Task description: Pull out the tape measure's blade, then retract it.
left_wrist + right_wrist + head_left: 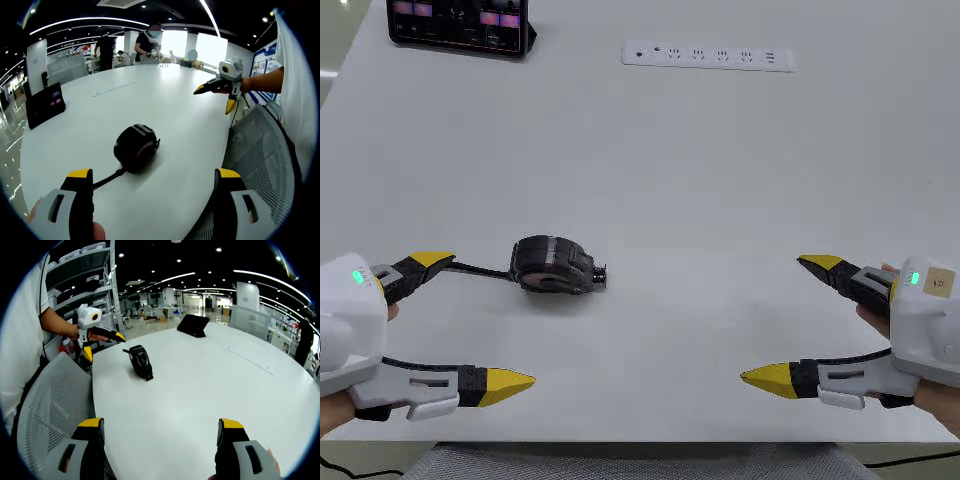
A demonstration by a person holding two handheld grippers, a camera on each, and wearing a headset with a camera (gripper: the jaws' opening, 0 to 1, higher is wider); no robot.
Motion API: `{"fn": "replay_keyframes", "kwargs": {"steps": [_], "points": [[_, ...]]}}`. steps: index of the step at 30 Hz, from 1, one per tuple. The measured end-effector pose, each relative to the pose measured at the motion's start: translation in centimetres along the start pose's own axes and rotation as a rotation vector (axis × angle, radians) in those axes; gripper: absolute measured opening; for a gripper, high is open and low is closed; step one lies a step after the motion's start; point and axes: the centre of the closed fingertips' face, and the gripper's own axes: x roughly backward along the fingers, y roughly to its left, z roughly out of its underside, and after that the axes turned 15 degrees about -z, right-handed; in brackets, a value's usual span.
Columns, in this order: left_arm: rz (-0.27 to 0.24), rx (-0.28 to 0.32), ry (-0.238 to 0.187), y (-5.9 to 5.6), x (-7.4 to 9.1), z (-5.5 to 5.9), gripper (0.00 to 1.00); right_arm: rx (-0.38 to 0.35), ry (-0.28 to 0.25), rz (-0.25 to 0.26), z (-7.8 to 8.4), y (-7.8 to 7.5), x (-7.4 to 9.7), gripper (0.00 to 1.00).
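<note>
Two wide-open, empty grippers: left gripper [491, 319] and right gripper [771, 318].
On the worktop [700, 180] lies the tape measure [555, 265], its strap [480, 269] ending just beside the left gripper's far jaw.

1. The left gripper [478, 320] has a white, boxy housing, black jaw arms and pointed yellow tips.
2. The right gripper [778, 320] is built the same way: white body, black arms, yellow points.
3. Each lower jaw has a pale grey, slotted section behind its black part.
4. A small green light [358, 277] glows on the left housing, and a second green light [914, 279] on the right.
5. A tan sticker [938, 283] marks the right housing.
6. The person wears a white short sleeve [27, 315].
</note>
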Motion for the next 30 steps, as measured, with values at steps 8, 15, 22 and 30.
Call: {"fn": "replay_keyframes", "kwargs": {"steps": [8, 15, 22, 30], "points": [[-0.004, -0.01, 0.002, 0.04, -0.03, 0.01, 0.99, 0.002, 0.008, -0.005, -0.06, 0.25, 0.07, 0.92], [-0.006, -0.015, -0.002, 0.08, 0.05, -0.09, 0.99, 0.005, 0.013, -0.005, -0.09, 0.34, 0.04, 0.95], [-0.015, -0.015, -0.005, 0.32, 0.2, -0.06, 0.99, 0.006, 0.023, -0.008, 0.03, 0.51, -0.02, 0.95], [-0.021, -0.005, 0.008, 0.47, 0.28, 0.1, 0.99, 0.001, 0.021, -0.009, 0.12, 0.54, 0.03, 0.95]]}}
